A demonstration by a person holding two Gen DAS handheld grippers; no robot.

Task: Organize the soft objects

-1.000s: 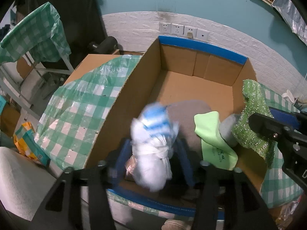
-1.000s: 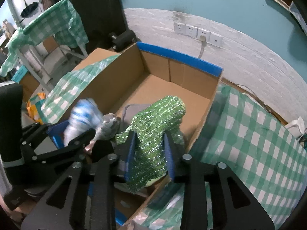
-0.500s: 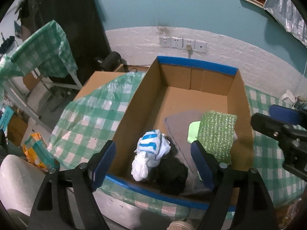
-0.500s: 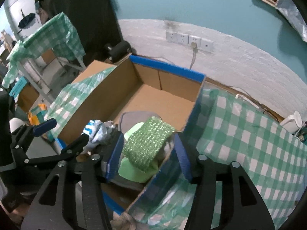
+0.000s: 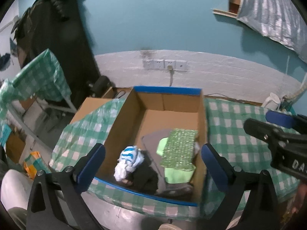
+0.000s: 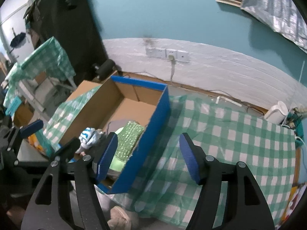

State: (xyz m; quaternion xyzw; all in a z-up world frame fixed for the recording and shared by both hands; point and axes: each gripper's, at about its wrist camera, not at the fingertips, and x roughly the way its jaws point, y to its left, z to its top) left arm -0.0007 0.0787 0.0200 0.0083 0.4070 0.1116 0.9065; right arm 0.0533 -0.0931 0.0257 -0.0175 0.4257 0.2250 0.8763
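A cardboard box [image 5: 122,122] with blue-taped edges sits on the checked table; it also shows in the right wrist view [image 6: 153,126]. In it lie a white and blue cloth bundle [image 5: 128,159], a sparkly green cloth [image 5: 179,147], a light green cloth [image 5: 178,174], a black cloth [image 5: 145,178] and a grey cloth [image 5: 153,140]. My left gripper [image 5: 151,166] is open and empty, held high over the box's near end. My right gripper [image 6: 148,157] is open and empty above the box's right wall; it shows at the right of the left wrist view [image 5: 272,134].
The green checked tablecloth [image 6: 230,134] covers the table right of the box. A white kettle [image 6: 276,113] stands at the far right by the wall. A second checked table [image 5: 38,80] and a dark hanging garment [image 5: 57,38] are at the left. Wall sockets [image 5: 165,64] are behind the box.
Both grippers opened and let go: the white and blue bundle and the sparkly green cloth dropped into the box. Both grippers then rose up and back from the box.
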